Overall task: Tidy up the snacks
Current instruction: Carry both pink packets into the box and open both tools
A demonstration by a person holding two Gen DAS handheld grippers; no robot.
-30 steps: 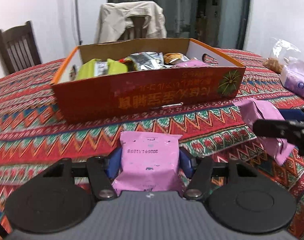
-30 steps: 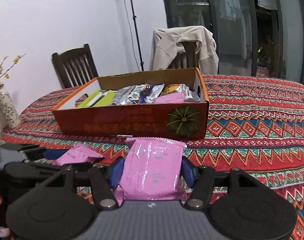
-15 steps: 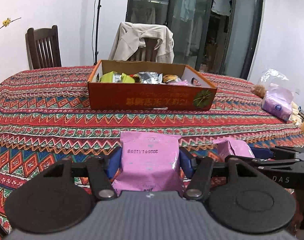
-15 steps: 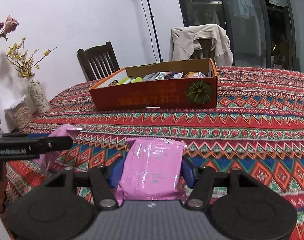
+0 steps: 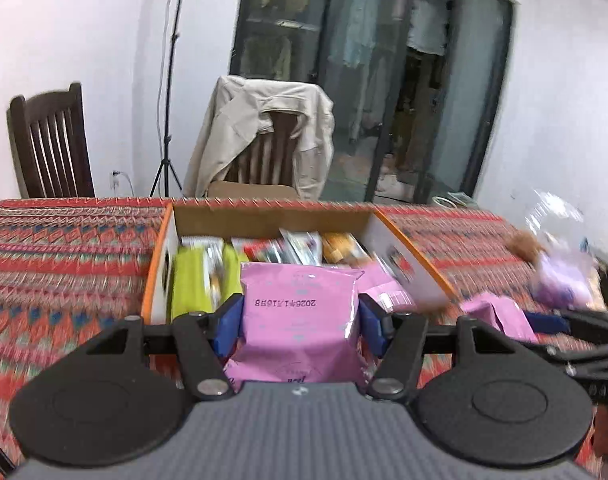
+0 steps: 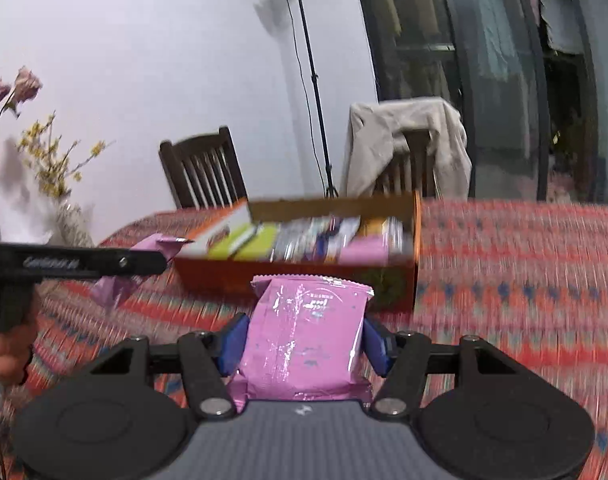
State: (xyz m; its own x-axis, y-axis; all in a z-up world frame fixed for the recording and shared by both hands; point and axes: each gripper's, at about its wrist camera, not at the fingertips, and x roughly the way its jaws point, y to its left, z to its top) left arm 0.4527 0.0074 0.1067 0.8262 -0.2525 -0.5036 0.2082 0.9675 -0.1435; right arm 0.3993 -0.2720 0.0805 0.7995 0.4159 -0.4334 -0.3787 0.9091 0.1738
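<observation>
Your left tongs (image 5: 299,316) are clamped partway closed on a pink snack packet (image 5: 299,332), which hangs just above the near edge of the orange box (image 5: 155,276), over the green packs (image 5: 187,288) at the box's left end. Your right tongs (image 6: 304,340) grip a second pink packet (image 6: 304,340) the same way, short of the box's (image 6: 414,276) near wall and towards its right end. The box stands on the bench (image 5: 63,248), already crowded with wrappers. Two risks stand out. The soft film could slide out between the blue pads if you swing fast, and both views are blurred. Let go too early on the right and that packet lands on the cloth outside the box. Your tools also sit close together near the box's front, so they could knock each other.
</observation>
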